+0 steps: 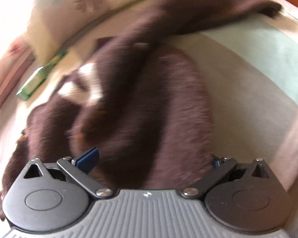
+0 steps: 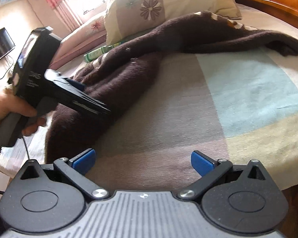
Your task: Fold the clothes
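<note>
- The dark brown sweater (image 2: 129,75) lies rumpled across a bed sheet (image 2: 248,91) with pale colour blocks, one sleeve stretching toward the far right near the wooden bed frame (image 2: 268,2).
- The left gripper (image 1: 155,158) is right over the sweater (image 1: 141,103); its jaws are spread wide with cloth bunched between the blue pads (image 1: 88,157), not pinched.
- The right gripper (image 2: 143,162) hovers over bare sheet, jaws spread wide, holding nothing; the sweater's near edge lies just to its left.
- In the right view, the left gripper (image 2: 101,107) rests against the sweater's near-left part.
- A floral pillow (image 2: 159,6) and a green tube (image 2: 101,52) border the sweater's far side.
- Open sheet spreads to the right and front.
</note>
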